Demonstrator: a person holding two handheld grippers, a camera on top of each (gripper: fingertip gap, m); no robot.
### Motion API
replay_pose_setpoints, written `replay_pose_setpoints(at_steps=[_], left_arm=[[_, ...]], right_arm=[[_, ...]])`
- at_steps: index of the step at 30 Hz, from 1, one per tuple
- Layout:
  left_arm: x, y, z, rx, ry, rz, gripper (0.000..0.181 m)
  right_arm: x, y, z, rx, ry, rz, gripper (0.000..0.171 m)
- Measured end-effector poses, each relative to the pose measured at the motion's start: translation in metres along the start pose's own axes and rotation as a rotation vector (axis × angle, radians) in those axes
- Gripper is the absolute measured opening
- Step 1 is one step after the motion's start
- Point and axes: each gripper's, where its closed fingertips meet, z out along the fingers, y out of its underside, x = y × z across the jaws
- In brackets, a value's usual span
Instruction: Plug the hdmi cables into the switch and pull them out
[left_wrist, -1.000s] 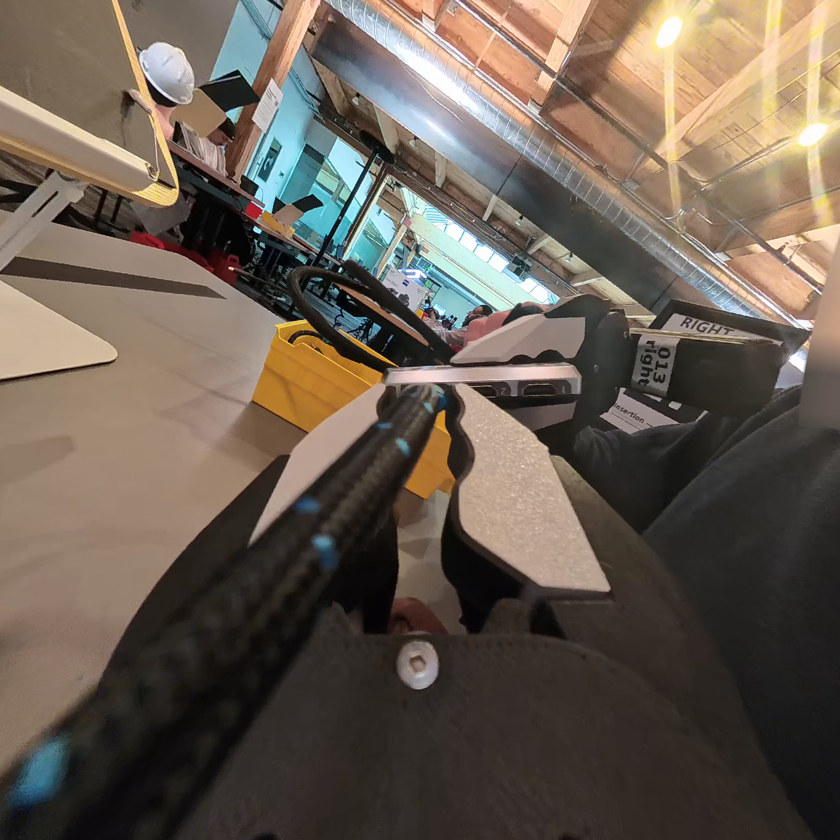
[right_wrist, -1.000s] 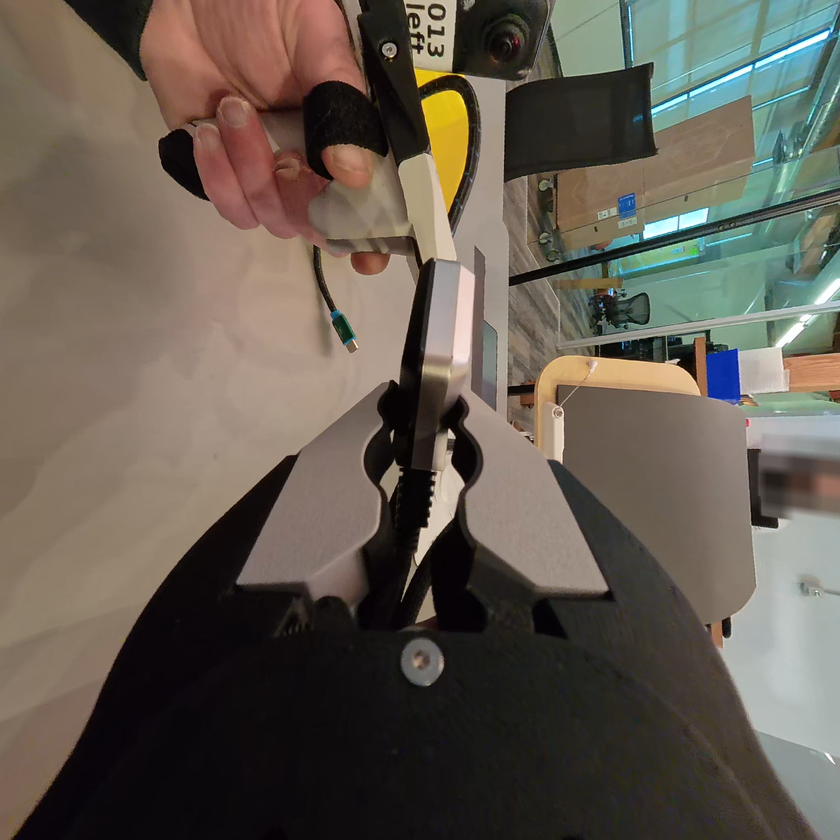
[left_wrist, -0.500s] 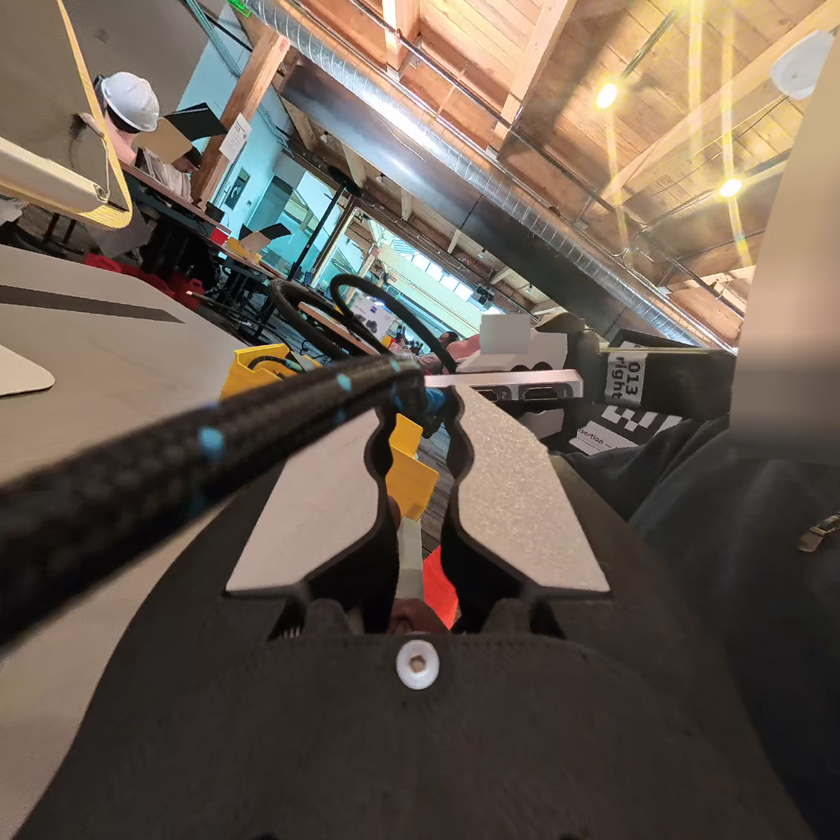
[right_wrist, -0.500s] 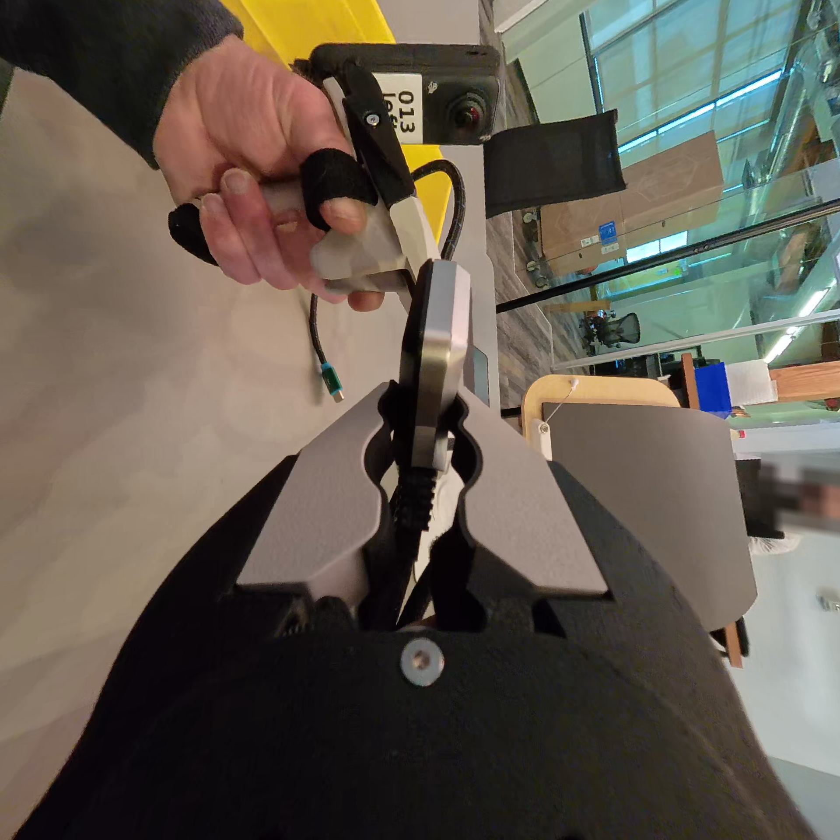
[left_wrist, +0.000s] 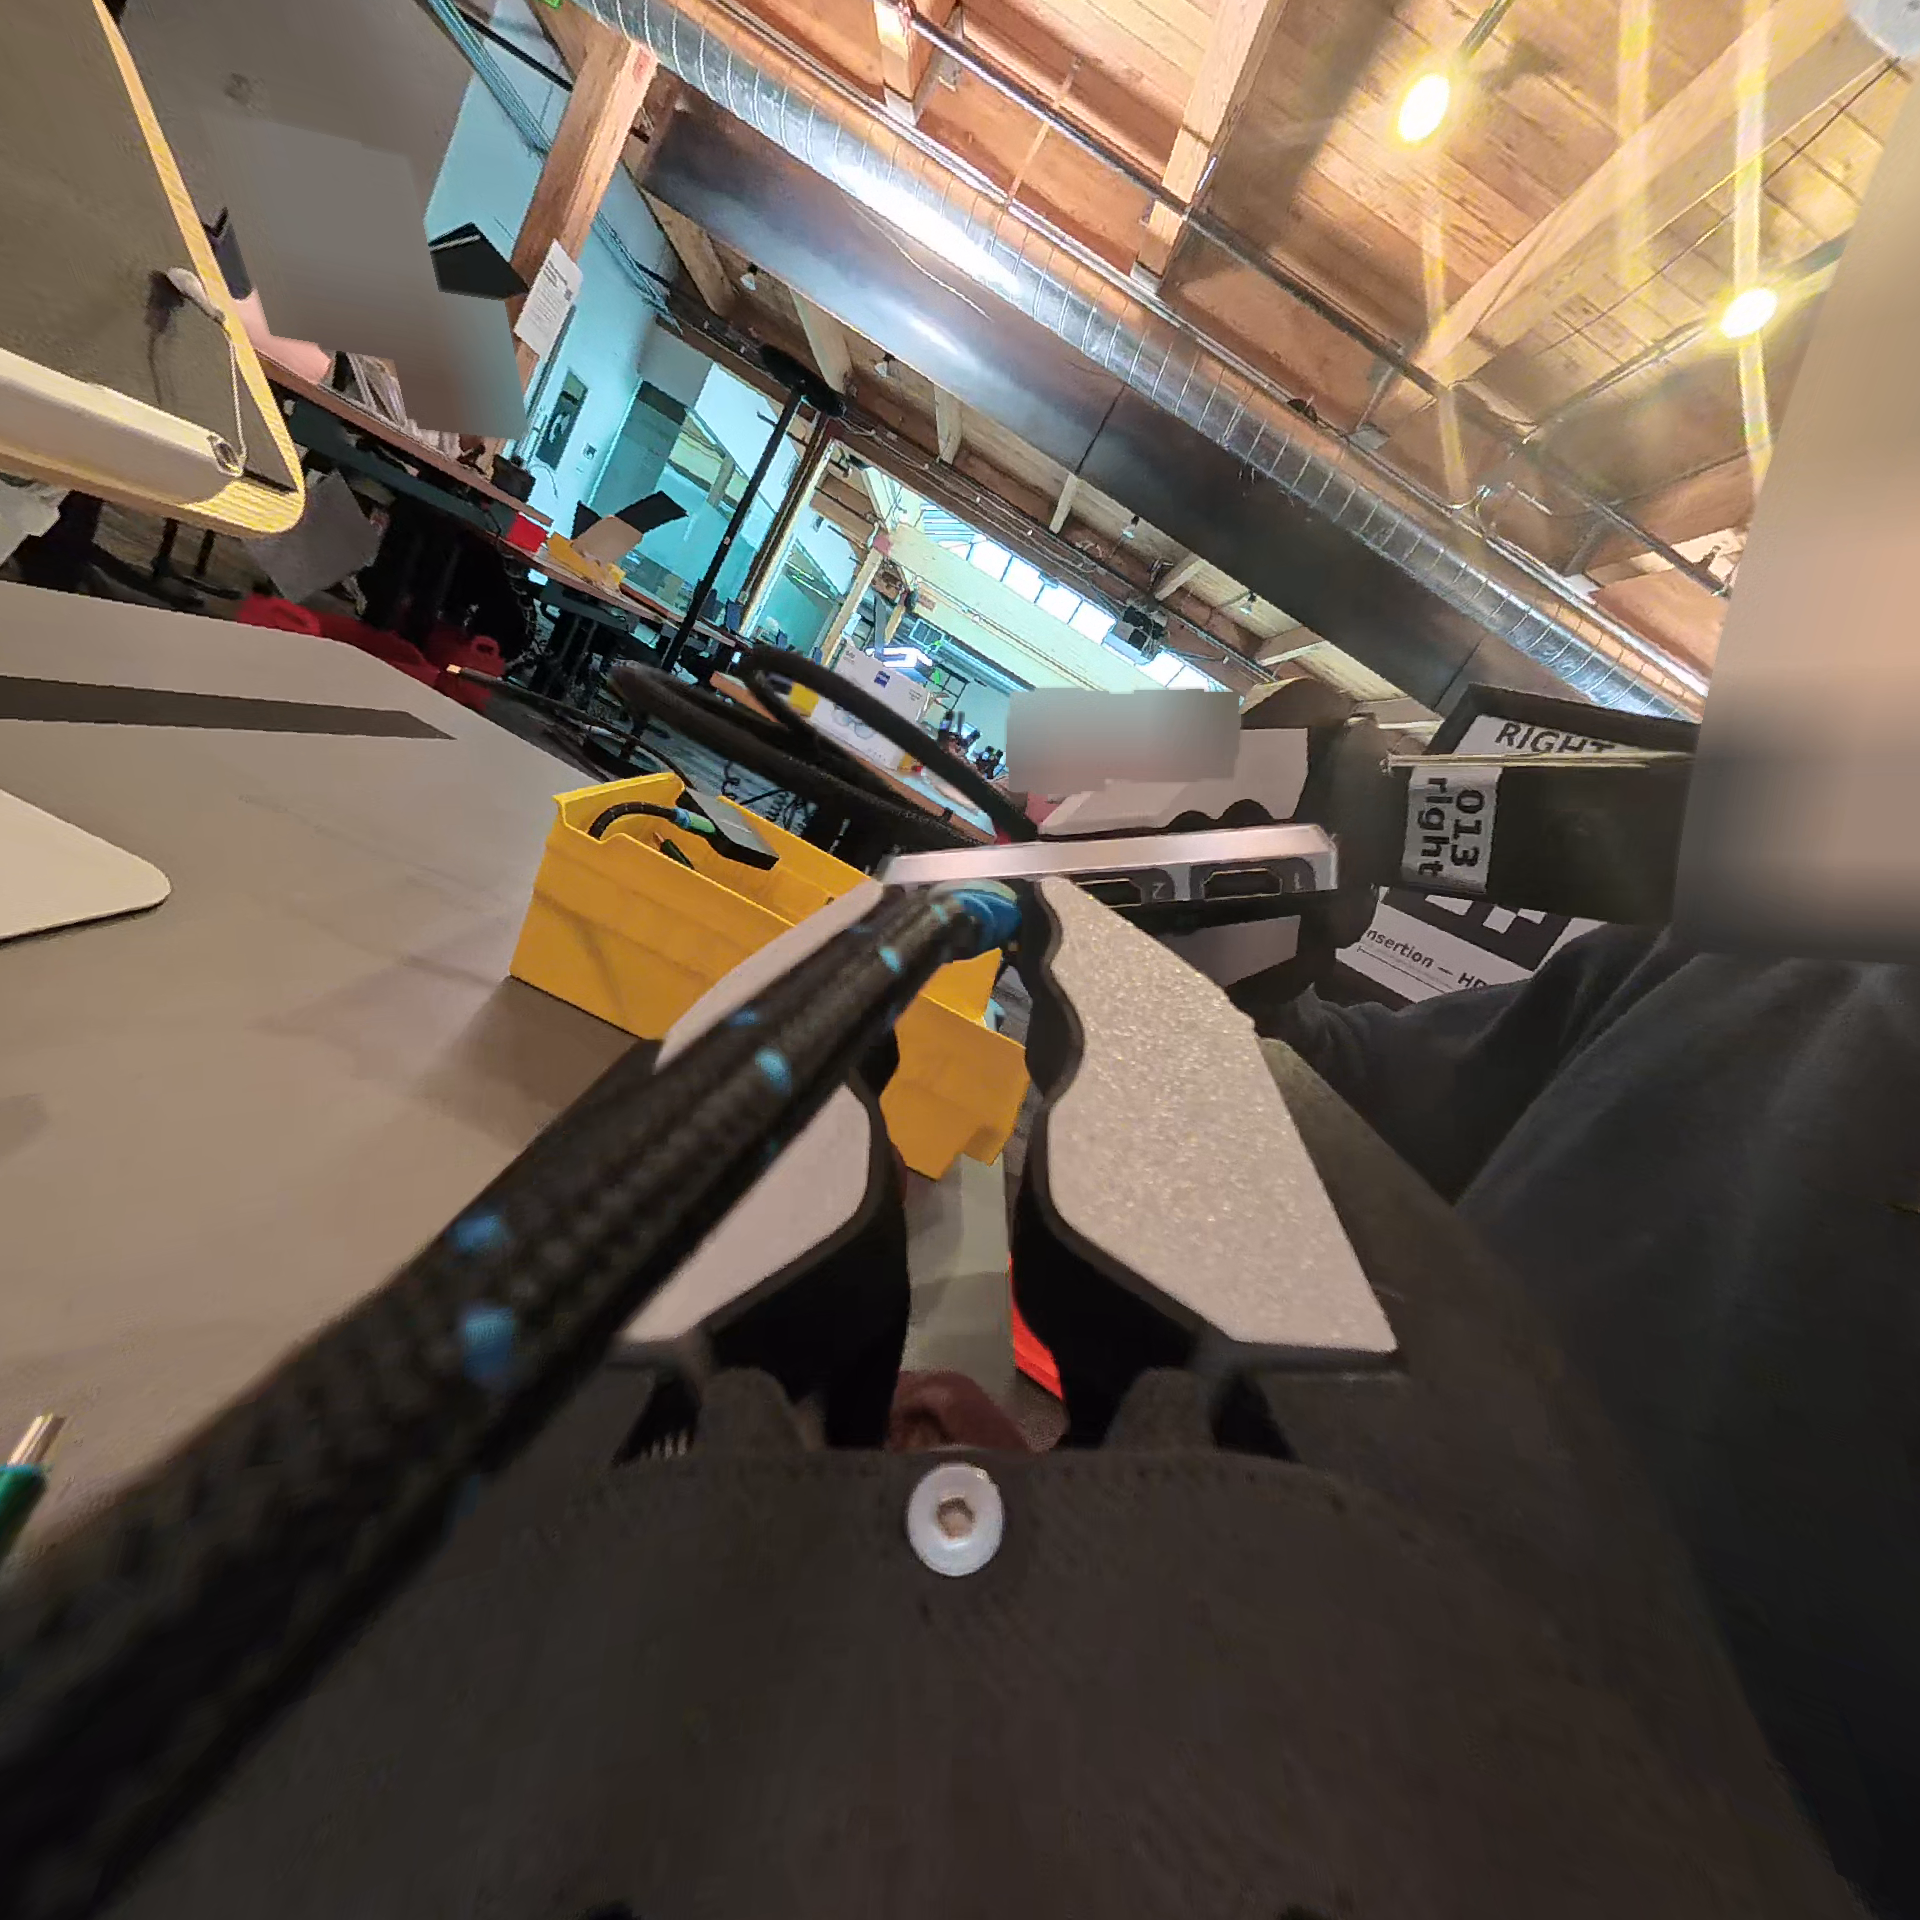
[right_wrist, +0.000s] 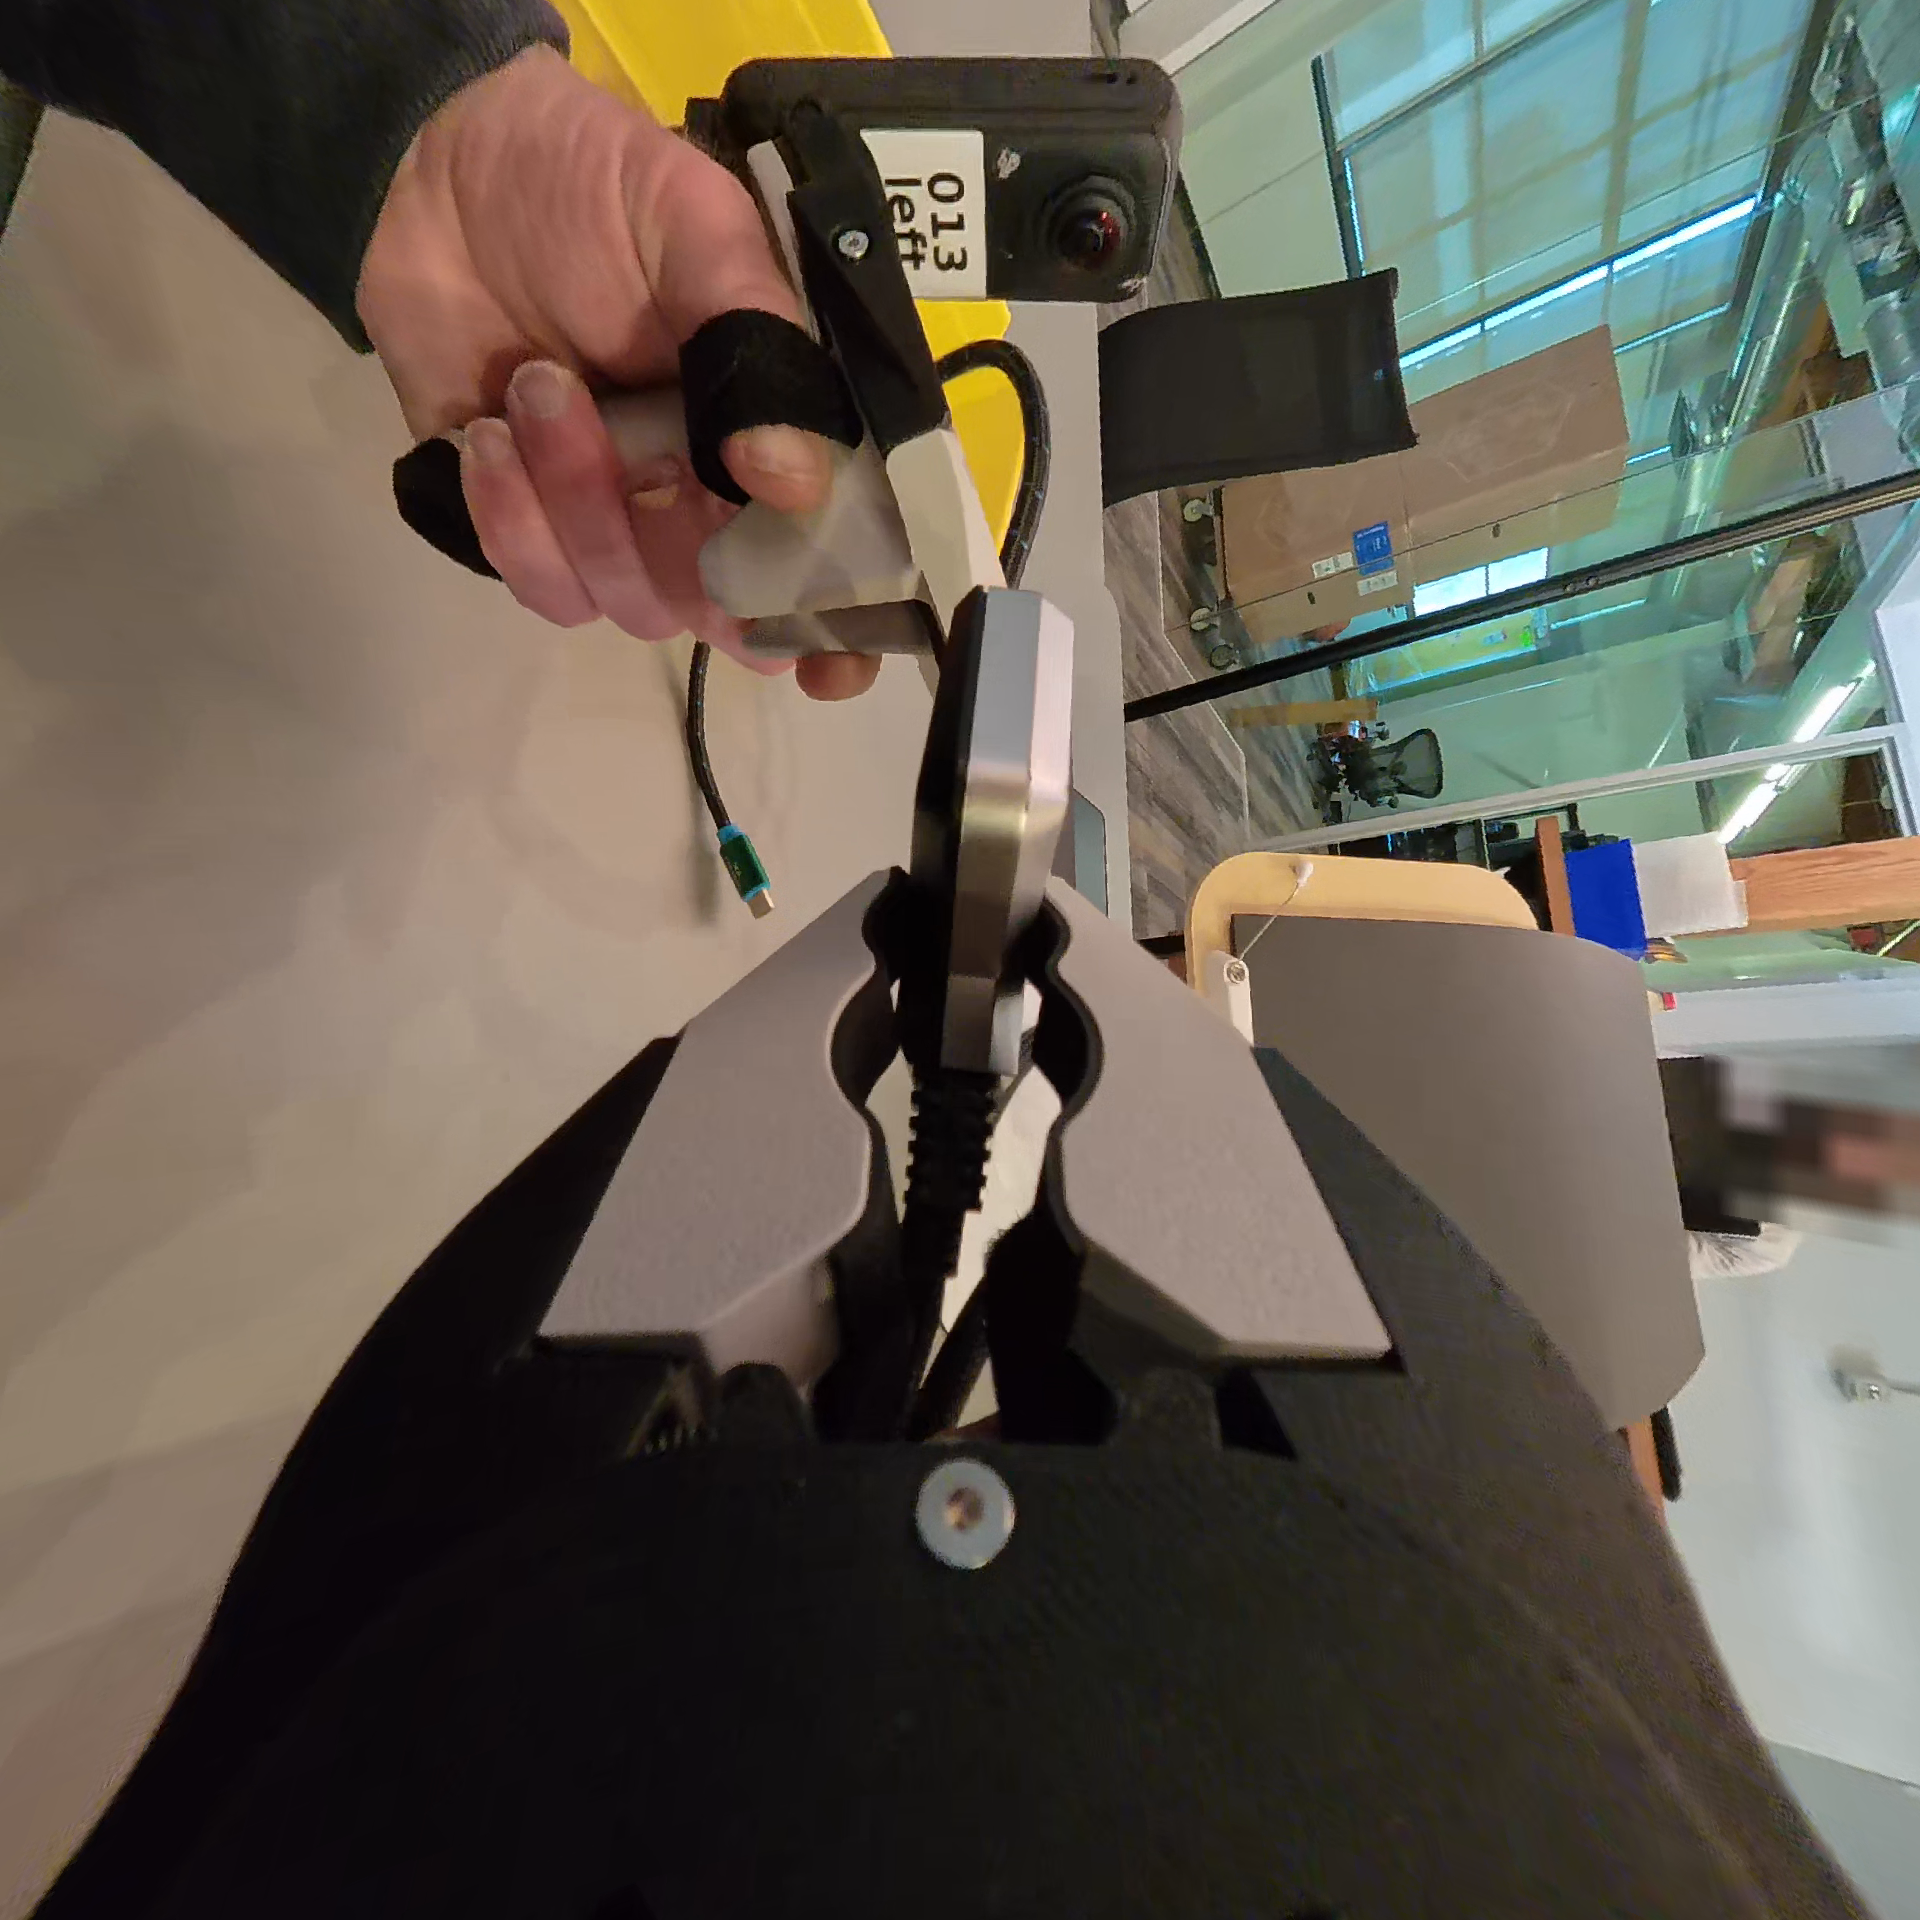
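Note:
In the left wrist view my left gripper (left_wrist: 987, 914) is shut on the blue-collared plug (left_wrist: 982, 920) of a black braided HDMI cable (left_wrist: 644, 1132) that runs back along the fingers to the lower left. The plug end sits at the port face of the silver switch (left_wrist: 1101, 860). How deep it sits is hidden. My right gripper (right_wrist: 977, 904) is shut on the switch (right_wrist: 1003, 748), holding it edge-up above the table. The switch's own black lead (right_wrist: 940, 1143) passes between the jaws. The left gripper (right_wrist: 935, 623), held by a hand (right_wrist: 582, 312), touches the switch's far end.
A yellow bin (left_wrist: 644, 935) with coiled cables stands on the grey table (left_wrist: 260, 1039) just beyond the fingers. A thin cable with a green plug (right_wrist: 743, 868) lies loose on the table. A white stand base (left_wrist: 62, 894) is at the left. A grey wood-edged panel (right_wrist: 1455, 1091) stands at the right.
The left gripper tilted and its cable swung out to the left, then came back along the fingers. Both grippers stayed shut and the switch stayed at the left fingertips.

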Motion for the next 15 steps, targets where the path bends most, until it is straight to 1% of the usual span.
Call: replay_pose_setpoints(at_steps=[3, 8, 12, 15], left_arm=[[-0.002, 0.000, 0.001, -0.013, -0.031, 0.051, 0.020], [-0.007, 0.002, 0.001, -0.012, -0.072, 0.060, 0.020], [-0.017, 0.008, -0.006, -0.020, -0.160, 0.045, 0.033], [-0.027, 0.020, -0.011, -0.058, -0.232, -0.007, 0.037]], right_arm=[[0.000, 0.006, 0.001, -0.028, -0.003, -0.019, 0.019], [0.000, 0.021, 0.005, -0.084, 0.007, -0.016, 0.020], [-0.001, 0.036, 0.006, -0.129, 0.003, 0.016, 0.020], [-0.001, 0.052, 0.010, -0.195, 0.012, 0.055, 0.020]])
